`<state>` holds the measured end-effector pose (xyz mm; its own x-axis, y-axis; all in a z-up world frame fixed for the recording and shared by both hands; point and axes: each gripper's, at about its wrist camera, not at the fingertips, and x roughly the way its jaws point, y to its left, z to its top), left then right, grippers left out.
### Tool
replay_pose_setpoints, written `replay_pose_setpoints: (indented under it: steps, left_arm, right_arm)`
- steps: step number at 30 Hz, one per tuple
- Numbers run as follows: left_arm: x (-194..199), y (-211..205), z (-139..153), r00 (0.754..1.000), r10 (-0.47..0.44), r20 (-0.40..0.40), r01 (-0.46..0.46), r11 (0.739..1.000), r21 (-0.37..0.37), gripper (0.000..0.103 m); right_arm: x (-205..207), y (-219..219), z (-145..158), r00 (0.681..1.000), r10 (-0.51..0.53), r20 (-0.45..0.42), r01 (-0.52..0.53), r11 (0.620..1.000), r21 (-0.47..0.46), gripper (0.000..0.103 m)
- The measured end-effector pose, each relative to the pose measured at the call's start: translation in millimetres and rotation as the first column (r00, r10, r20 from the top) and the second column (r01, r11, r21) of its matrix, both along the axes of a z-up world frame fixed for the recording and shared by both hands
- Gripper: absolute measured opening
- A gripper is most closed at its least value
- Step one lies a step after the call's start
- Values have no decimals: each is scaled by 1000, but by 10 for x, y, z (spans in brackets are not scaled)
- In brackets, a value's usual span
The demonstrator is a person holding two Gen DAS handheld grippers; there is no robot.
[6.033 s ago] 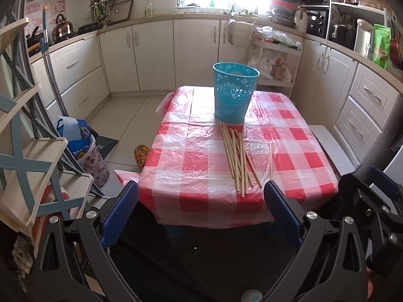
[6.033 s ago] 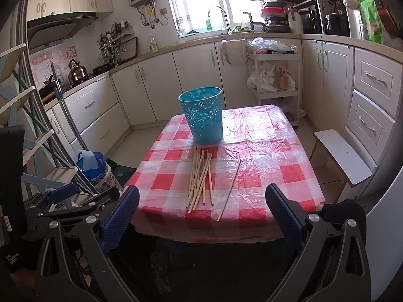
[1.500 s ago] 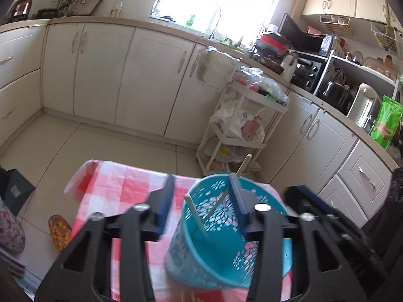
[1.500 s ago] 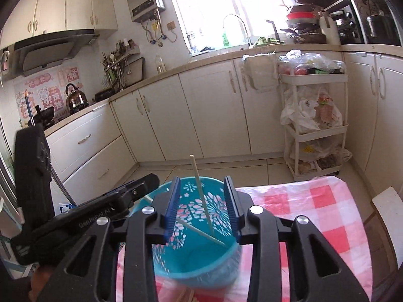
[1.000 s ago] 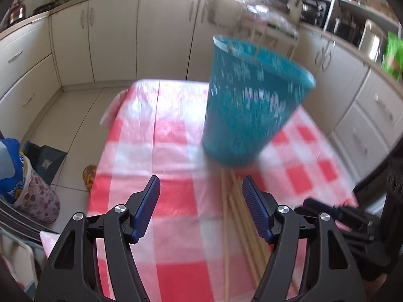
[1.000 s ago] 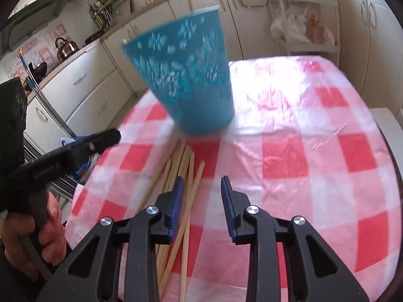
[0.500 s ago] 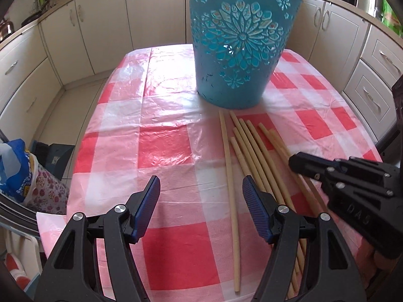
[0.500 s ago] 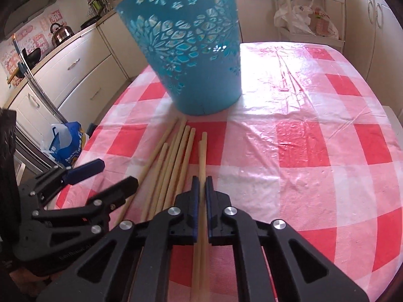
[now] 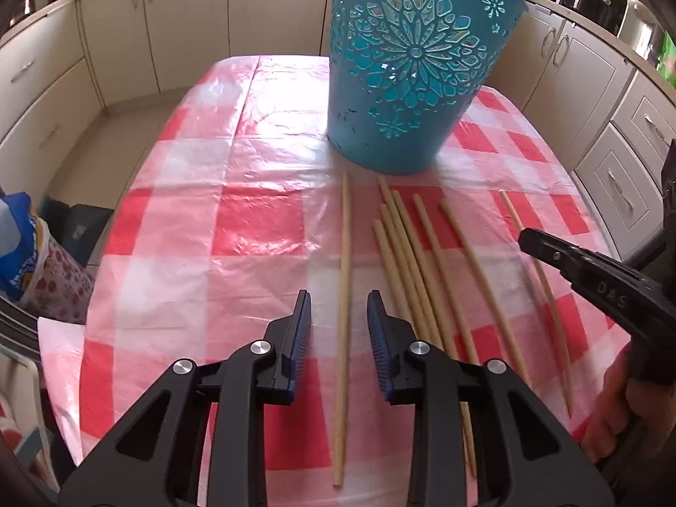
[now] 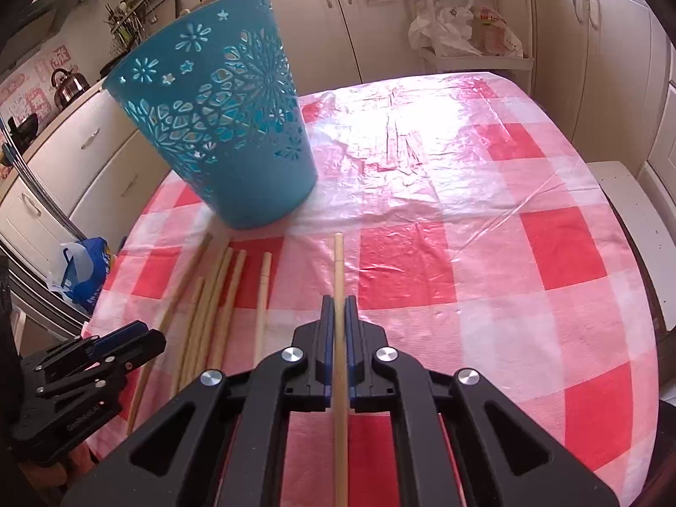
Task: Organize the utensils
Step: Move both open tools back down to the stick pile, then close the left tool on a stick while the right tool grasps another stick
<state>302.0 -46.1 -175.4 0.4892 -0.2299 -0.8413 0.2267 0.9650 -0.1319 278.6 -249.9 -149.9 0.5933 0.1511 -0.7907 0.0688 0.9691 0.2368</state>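
Several wooden chopsticks (image 9: 405, 245) lie on the red-checked tablecloth (image 9: 253, 228) in front of an upright teal cut-out basket (image 9: 414, 84). One chopstick (image 9: 345, 232) lies apart on their left. My left gripper (image 9: 338, 300) straddles it and its jaws are closing, with a gap still showing on both sides. My right gripper (image 10: 339, 302) is shut on another chopstick (image 10: 338, 262), which points toward the basket (image 10: 219, 126), to the right of the bundle (image 10: 211, 295). In the left wrist view the right gripper (image 9: 591, 283) reaches in from the right, a hand behind it.
Cream kitchen cabinets ring the table. A printed bag (image 9: 25, 253) sits on the floor off the left edge. A white stool (image 10: 633, 219) stands by the right edge, and a white rack with plastic bags (image 10: 460, 21) is beyond the far end.
Both grippers came down from the basket to the chopsticks. The left jaws have narrowed around the lone chopstick. The right gripper closed on a chopstick and drew it right, away from the bundle.
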Motion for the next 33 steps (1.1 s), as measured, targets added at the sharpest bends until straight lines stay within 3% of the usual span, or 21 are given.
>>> replay_pose_setpoints:
  steps: [11,12,14,16,27,33]
  left_arm:
    - [374,-196,19,999,-19,35,15,995,100,31]
    - [391,-205,30,999,-25,35,22,995,95,32]
    - [406,-206,43,999,-33,38,30,996,89,34]
    - [424,-201,27,999,-42,29,40,996,76,34]
    - [532,-251,-43,998,-49,32,45,992,119,34]
    - [647,-359,-50,997,-72,39,65,985,159,34]
  right_arm:
    - [17,21,-26,1000,18,-20,-19,999,-44,8]
    - [20,15,-27,1000,18,-20,-19,999,-41,9]
    - [7,2,-24,1000,17,-16,-18,999,-34,25]
    - [6,7,-23,1000,21,-12,-21,999,-38,28]
    - [14,115,-32,999,43,0,-43,997,-69,28]
    - [68,205,-25,998,68,-5,-68,986,-152,24]
